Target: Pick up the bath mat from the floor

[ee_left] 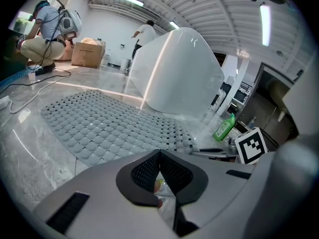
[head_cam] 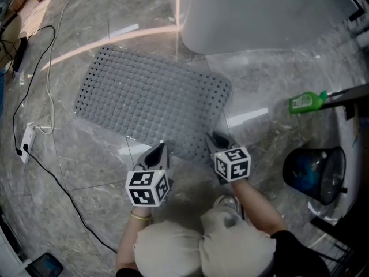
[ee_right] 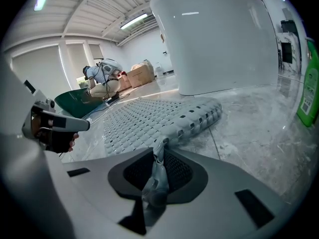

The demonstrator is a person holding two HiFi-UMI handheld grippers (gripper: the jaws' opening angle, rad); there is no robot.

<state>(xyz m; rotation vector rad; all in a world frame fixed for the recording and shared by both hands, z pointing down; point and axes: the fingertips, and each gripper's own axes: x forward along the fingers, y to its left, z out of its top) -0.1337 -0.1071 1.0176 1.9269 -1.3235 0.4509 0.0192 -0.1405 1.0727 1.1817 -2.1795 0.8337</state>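
Head view: the grey bath mat (head_cam: pixel 150 103) lies flat on the marble floor (head_cam: pixel 81 172), reaching toward 11 o'clock from the two tongs. The left gripper (head_cam: pixel 158 150) sits at the mat's near edge and the right gripper (head_cam: pixel 218 138) at its near corner, toward 5 o'clock on the mat. A white tub (head_cam: pixel 259 10) stands at 1 o'clock and a green bottle (head_cam: pixel 305 101) at 3 o'clock.

Left gripper view: the jaws meet at their tips, and no fold of mat shows between them. The mat spreads out just ahead, from 10 to 12 o'clock, so this tong looks closed on nothing.

Right gripper view: the jaws are clamped on a pinched strip of the mat's edge. The corner beyond them curls up off the floor toward 1 o'clock, while the rest lies flat.

The step in hand looks like the first lift, with only one corner secured. Next, the left tong probably needs to open, slide over the near edge and bite. Then both can rise together — evenly, so the floppy mat does not slip out of the right grip.
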